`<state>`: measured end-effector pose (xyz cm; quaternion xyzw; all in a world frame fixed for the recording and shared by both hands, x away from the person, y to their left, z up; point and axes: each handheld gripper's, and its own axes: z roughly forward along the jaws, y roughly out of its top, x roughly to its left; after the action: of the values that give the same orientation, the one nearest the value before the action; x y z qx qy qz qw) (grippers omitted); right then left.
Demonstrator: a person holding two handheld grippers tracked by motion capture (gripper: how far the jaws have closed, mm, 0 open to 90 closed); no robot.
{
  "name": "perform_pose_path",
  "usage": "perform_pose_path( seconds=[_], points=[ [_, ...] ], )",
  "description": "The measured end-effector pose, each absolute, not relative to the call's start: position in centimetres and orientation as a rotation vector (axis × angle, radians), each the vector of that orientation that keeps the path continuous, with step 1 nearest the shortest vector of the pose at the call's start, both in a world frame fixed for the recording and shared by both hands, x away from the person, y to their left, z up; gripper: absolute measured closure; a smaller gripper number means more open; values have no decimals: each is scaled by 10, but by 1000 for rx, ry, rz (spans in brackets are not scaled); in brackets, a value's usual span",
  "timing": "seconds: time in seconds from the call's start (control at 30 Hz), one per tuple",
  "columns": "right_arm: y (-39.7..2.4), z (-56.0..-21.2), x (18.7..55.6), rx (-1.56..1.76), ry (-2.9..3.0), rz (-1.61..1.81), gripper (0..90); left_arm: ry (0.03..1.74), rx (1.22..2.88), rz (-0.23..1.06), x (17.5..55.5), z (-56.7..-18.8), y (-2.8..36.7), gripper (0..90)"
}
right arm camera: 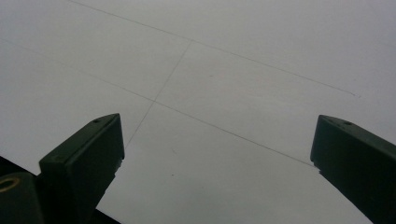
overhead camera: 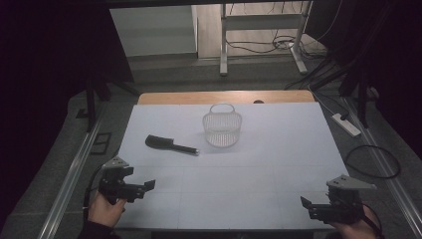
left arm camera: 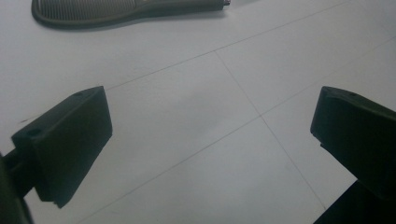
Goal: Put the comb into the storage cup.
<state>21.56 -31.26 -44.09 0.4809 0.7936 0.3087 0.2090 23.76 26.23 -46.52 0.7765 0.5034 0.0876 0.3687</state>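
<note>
With both tongs, left (overhead camera: pixel 147 184) and right (overhead camera: pixel 304 203), held released and empty near the counter's (overhead camera: pixel 278 149) near corners, no grasp was begun, and the black hairbrush (overhead camera: pixel 170 144), lying left of the wire basket (overhead camera: pixel 222 125) toward the far edge, was judged to call for a forward reach by the left tongs.

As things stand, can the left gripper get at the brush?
Probably yes. The left gripper is open and empty, and only bare table lies between it and the brush. The basket stands off to the side, out of the way.
</note>
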Motion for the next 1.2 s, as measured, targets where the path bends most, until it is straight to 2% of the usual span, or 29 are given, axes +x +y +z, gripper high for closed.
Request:
perform_pose_path(
  seconds=[1.2],
  points=[
    [-312, -442, 217, 1340, 2219, 851, 37, 1279, 2026, 184, 307, -462, 238, 0]
  ],
)
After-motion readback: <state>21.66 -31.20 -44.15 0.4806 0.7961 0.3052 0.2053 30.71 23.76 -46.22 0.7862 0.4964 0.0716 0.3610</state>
